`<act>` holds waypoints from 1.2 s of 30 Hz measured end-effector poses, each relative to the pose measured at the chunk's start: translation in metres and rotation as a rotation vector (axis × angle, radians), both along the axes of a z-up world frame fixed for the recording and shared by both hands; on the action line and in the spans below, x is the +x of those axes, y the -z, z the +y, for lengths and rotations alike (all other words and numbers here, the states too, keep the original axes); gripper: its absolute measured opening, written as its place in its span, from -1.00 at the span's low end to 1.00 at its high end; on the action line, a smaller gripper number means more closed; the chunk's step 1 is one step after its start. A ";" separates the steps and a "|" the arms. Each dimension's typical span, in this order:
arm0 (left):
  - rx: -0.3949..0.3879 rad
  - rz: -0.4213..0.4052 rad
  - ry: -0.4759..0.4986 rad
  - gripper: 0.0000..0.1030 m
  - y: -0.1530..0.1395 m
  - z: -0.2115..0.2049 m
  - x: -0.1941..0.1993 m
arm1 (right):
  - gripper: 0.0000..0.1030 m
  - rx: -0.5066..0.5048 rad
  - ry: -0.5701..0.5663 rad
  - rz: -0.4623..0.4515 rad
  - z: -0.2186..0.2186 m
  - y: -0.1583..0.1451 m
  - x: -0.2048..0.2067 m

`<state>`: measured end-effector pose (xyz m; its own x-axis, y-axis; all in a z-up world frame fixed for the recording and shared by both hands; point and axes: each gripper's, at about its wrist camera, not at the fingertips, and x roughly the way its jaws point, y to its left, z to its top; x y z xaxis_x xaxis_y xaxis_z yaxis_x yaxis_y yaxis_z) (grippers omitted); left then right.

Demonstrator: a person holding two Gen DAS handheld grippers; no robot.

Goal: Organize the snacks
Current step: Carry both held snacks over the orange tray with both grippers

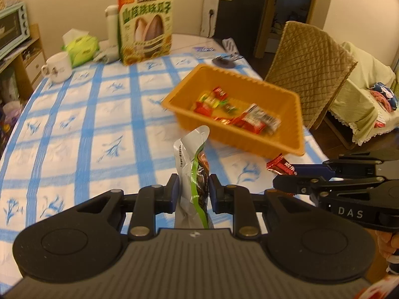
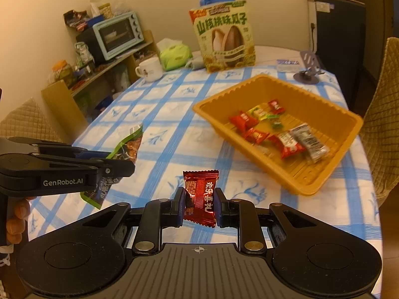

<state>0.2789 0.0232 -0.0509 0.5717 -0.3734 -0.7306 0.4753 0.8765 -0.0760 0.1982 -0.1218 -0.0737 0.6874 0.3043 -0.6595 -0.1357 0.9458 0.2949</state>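
Left claw [image 1: 194, 190] pinches a silver-and-green foil snack pouch [image 1: 192, 164]; right claw [image 2: 199, 205] pinches a red foil candy [image 2: 200, 195]; orange plastic tray [image 2: 324, 164] ahead, rightward.

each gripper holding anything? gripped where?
Left gripper is shut on a green and silver snack packet, pinched near its lower middle. Right gripper is shut on a red candy, pinched across its middle.

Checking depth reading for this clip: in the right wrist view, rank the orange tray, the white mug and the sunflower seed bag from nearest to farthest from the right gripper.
From the right gripper, which is shut on a red candy:
1. Orange tray, ahead to the right.
2. White mug, far left side of the table.
3. Sunflower seed bag, upright at the table's far edge.
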 end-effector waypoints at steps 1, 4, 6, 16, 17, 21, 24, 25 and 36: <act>-0.002 -0.007 0.007 -0.56 -0.003 -0.005 0.000 | -0.53 0.000 0.007 -0.004 -0.004 -0.002 -0.001; -0.007 -0.023 0.029 -0.56 -0.010 -0.021 0.001 | -0.53 0.000 0.029 -0.013 -0.015 -0.010 -0.001; -0.009 -0.034 0.043 -0.56 -0.013 -0.032 0.003 | -0.53 0.000 0.046 -0.019 -0.025 -0.013 0.000; -0.012 -0.062 0.078 -0.56 -0.023 -0.088 0.020 | -0.53 0.006 0.104 -0.050 -0.076 -0.025 0.017; -0.013 -0.064 0.080 -0.56 -0.024 -0.093 0.023 | -0.53 0.006 0.106 -0.055 -0.081 -0.025 0.019; -0.003 -0.065 0.087 -0.56 -0.022 -0.116 0.036 | -0.53 0.005 0.116 -0.057 -0.101 -0.023 0.033; 0.007 -0.063 0.086 -0.56 -0.019 -0.131 0.049 | -0.53 0.005 0.123 -0.058 -0.114 -0.020 0.045; 0.011 -0.061 0.084 -0.56 -0.018 -0.136 0.054 | -0.53 0.005 0.123 -0.059 -0.118 -0.019 0.050; 0.051 -0.024 0.040 -0.56 0.003 -0.166 0.098 | -0.53 -0.016 0.068 -0.048 -0.147 0.004 0.103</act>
<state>0.3772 -0.1423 -0.0540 0.5745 -0.3590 -0.7356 0.5115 0.8591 -0.0198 0.3008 -0.2687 -0.0772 0.7368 0.2454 -0.6300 -0.0844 0.9579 0.2744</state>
